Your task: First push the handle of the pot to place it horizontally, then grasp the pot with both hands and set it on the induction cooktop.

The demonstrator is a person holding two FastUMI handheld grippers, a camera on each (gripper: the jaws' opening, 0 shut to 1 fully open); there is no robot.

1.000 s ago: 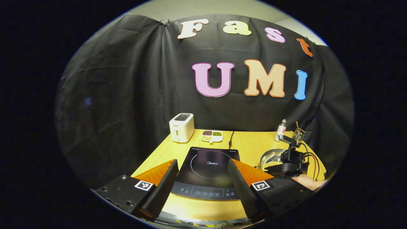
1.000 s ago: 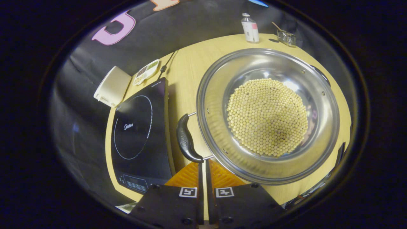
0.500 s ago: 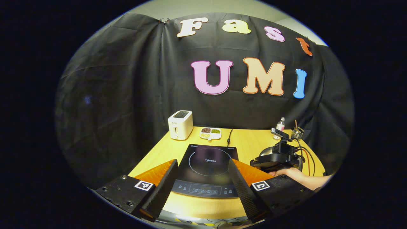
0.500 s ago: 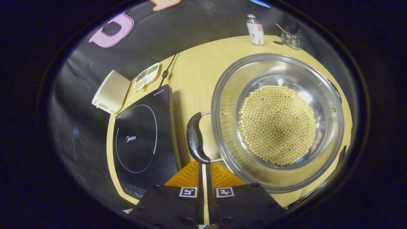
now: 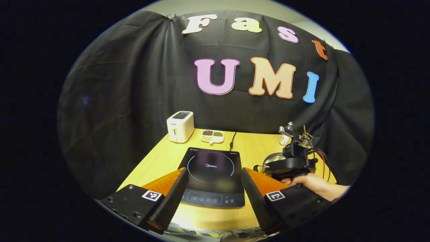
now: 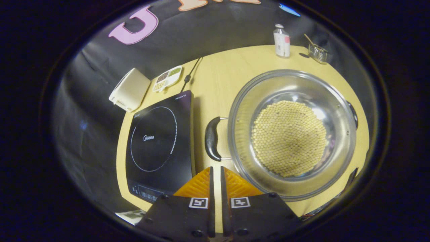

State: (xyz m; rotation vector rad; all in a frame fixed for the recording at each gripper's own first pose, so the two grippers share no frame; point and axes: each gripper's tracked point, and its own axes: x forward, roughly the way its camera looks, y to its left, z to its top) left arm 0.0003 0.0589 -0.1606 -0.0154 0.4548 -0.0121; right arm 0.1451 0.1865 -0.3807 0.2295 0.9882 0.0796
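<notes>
Now the right tongs (image 6: 215,173), fingers together with nothing between them, hover just before the pot's black handle (image 6: 212,138). The pot (image 6: 291,132), full of yellow beans, stands on the counter (image 6: 215,84) just beside the induction cooktop (image 6: 161,141). To push well, I would touch the handle's near end and press slowly. The left tongs (image 5: 213,188) wait apart, before the cooktop.

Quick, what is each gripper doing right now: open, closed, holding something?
Left gripper: open, holding nothing.
Right gripper: closed, holding nothing, just short of the pot handle.
</notes>
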